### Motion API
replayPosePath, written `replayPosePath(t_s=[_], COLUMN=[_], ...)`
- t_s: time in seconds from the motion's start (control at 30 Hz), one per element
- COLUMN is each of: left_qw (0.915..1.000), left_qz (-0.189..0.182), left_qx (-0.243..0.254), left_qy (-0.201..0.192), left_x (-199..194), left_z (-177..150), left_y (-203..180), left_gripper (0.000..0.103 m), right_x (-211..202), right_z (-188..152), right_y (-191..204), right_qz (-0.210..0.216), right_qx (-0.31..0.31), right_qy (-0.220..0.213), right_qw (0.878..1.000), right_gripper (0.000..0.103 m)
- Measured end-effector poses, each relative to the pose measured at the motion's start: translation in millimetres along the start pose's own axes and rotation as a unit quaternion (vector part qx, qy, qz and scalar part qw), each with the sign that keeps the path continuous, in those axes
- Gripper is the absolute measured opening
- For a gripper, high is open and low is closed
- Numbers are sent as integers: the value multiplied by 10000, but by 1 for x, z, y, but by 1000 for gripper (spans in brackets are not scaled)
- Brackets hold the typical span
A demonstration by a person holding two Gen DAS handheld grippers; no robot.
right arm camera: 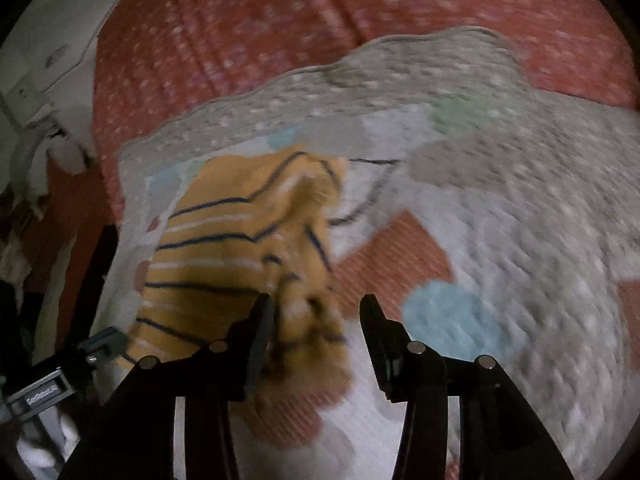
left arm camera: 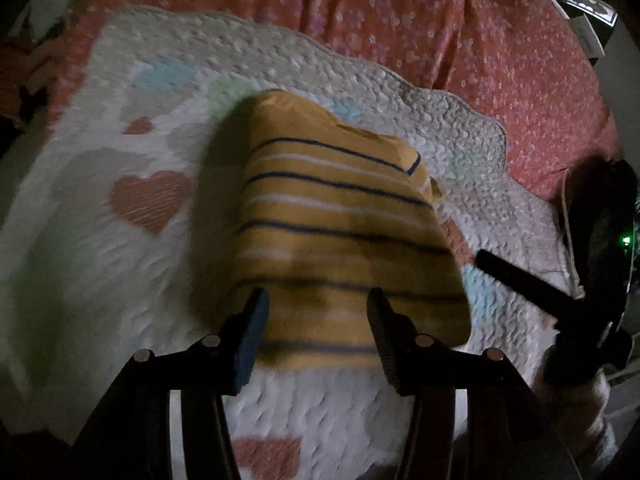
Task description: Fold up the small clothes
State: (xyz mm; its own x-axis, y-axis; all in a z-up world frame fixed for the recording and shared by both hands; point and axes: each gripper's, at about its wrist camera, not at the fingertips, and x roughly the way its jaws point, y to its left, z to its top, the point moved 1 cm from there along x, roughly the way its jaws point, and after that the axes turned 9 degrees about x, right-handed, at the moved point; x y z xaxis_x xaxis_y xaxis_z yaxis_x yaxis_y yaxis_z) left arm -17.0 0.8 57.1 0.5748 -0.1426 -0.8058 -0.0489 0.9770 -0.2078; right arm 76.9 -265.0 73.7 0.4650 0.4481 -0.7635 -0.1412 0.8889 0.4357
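A: What are you working over?

B: Your bed's coral flowered sheet (left arm camera: 400,12) is lying under a white heart-patterned quilt (left arm camera: 100,240), and the folded yellow striped garment (left arm camera: 340,216) is sitting on that quilt.

A: And the grippers?

B: Your left gripper (left arm camera: 318,300) is hovering at the garment's near edge, jaws spread, pinching nothing. Your right gripper (right arm camera: 316,306) is standing just as spread over the garment's rumpled side; whether it is touching the cloth is too blurred to tell.
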Motion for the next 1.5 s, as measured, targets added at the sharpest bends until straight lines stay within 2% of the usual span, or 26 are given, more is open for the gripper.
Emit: replayPosePath(t_s=[0.17,0.23,0.33,0.4,0.47,0.5,0.57,0.63,0.67,0.7,0.8,0.87,1.0,1.1,1.13,1.17,1.2,1.23,1.27,1.33,1.37,1.4,1.47,1.5], left_qw=[9970,9949,9895,9828,9742,9690,9574,9472,9462,9486,9633,9714,9818,9849,9842,9833,9825,9822,9819,9826,9833,9839,9850,9853], left_qz=[647,780,1006,1208,1379,1446,1561,1813,1879,1862,1697,1741,1641,1568,1601,1643,1680,1695,1719,1729,1713,1698,1668,1656], left_qx=[223,289,322,352,386,391,430,514,540,580,509,447,256,151,160,184,192,203,199,148,121,95,74,77], left_qy=[-353,-568,-990,-1353,-1743,-1963,-2393,-2593,-2580,-2494,-2015,-1551,-920,-722,-733,-761,-781,-782,-765,-667,-609,-551,-438,-401], left_x=[-37,-55,-87,-114,-143,-156,-178,-188,-188,-184,-161,-138,-105,-96,-96,-97,-98,-98,-97,-91,-88,-85,-80,-79], left_z=[-35,-46,-57,-65,-73,-76,-79,-77,-75,-72,-74,-79,-90,-95,-97,-98,-99,-100,-101,-102,-102,-102,-102,-103], left_y=[-7,-12,-20,-29,-38,-40,-44,-47,-48,-47,-40,-30,-19,-17,-18,-19,-19,-18,-17,-13,-11,-10,-9,-10], left_gripper=[50,51,65,74,98,103,103,103,103,103,103,103,103,103,103,103,103,103,103,103,103,103,103,103], right_x=[-32,-43,-61,-70,-76,-77,-74,-68,-67,-65,-59,-54,-38,-11,-2,3,7,6,-2,-12,-12,-8,11,20], right_z=[-45,-62,-95,-111,-125,-130,-134,-134,-133,-133,-131,-125,-85,-59,-55,-52,-49,-46,-41,-32,-26,-24,-27,-29], right_y=[-4,1,10,15,19,20,21,23,23,23,22,21,25,25,25,25,27,28,32,39,41,40,36,33], right_qz=[-270,-321,-466,-507,-509,-524,-570,-635,-641,-633,-573,-390,188,158,164,259,429,498,557,343,7,-239,-986,-1169], right_qx=[-27,-87,-228,-263,-299,-321,-379,-430,-438,-435,-380,-248,226,256,236,246,292,344,295,50,-165,-300,-713,-786], right_qy=[-194,-234,-353,-404,-422,-409,-356,-318,-325,-329,-259,-161,-90,106,176,259,428,426,222,-122,-313,-382,-423,-343], right_qw=[9994,9992,9980,9975,9974,9973,9970,9965,9964,9965,9973,9988,9995,9995,9994,9990,9977,9973,9978,9993,9994,9985,9917,9894], right_gripper=[49,51,52,54,57,59,59,59,59,59,59,59,59,59,53,14,6,6,5,5,5,5,5,5])
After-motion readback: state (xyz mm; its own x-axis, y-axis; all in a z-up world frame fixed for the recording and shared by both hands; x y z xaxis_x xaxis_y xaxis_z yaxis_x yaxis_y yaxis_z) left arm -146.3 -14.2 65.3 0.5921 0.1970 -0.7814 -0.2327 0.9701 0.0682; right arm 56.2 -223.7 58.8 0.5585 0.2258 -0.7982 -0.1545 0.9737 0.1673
